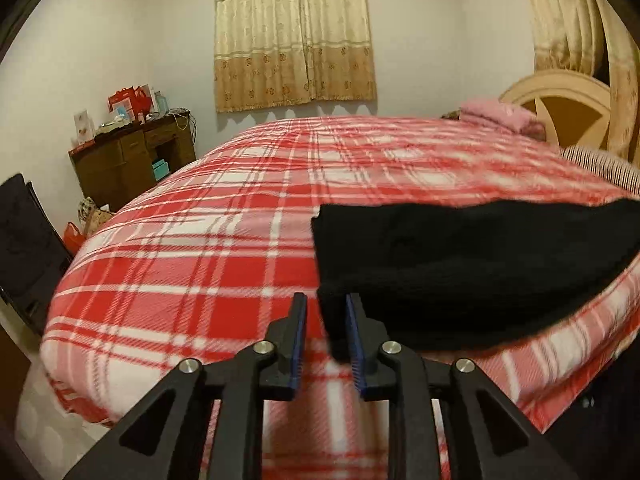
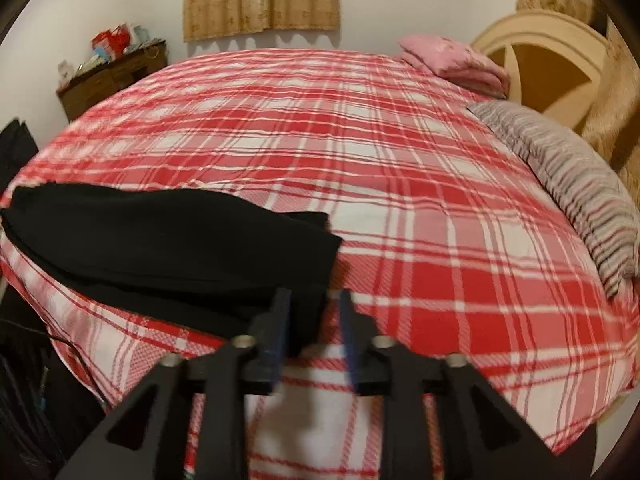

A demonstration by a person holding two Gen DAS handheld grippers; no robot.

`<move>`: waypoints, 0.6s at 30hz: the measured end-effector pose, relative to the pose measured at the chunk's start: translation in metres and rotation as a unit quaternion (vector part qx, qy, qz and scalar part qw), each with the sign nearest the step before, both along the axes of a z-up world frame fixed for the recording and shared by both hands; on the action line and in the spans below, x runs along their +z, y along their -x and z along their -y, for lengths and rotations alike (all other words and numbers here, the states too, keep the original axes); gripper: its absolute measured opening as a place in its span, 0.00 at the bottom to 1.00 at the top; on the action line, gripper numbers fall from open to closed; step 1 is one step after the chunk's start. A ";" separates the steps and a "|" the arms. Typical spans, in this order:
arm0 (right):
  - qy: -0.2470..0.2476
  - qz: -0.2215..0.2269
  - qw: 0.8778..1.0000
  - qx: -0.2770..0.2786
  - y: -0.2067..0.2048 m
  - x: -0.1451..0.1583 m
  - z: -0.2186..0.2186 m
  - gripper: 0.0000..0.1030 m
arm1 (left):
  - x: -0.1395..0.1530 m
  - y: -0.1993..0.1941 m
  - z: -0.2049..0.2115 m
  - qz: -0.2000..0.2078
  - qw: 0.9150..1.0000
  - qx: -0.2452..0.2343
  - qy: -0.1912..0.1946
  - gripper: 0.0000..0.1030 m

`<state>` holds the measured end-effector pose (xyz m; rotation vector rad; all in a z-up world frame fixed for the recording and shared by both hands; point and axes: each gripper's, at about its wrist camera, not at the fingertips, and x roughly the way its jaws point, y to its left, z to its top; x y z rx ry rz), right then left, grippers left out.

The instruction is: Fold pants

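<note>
Both grippers stand open at the bed's near edge — left gripper and right gripper each straddling an end of the black pants, apparently ready to pinch and fold.

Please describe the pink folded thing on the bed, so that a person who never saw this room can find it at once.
Start from the large bed with the red and white plaid cover, and look to its far corner, beside the cream arched headboard. There lies the pink folded cloth. It is plain pale pink, unlike the grey striped pillow nearer along that edge and the black pants at the near side.
</note>
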<state>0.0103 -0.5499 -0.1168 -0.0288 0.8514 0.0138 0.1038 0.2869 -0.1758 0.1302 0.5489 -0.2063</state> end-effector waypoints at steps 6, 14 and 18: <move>0.014 0.023 1.000 -0.003 0.016 0.020 -0.012 0.44 | -0.004 0.008 -0.034 -0.013 0.999 0.052 0.001 0.21; 0.059 0.060 0.991 0.107 -0.030 0.043 -0.153 0.45 | 0.030 0.007 -0.004 0.025 0.995 0.045 0.079 0.59; 0.052 0.045 0.976 0.207 -0.065 0.022 -0.256 0.46 | 0.028 -0.009 0.036 0.021 0.995 0.008 0.092 0.67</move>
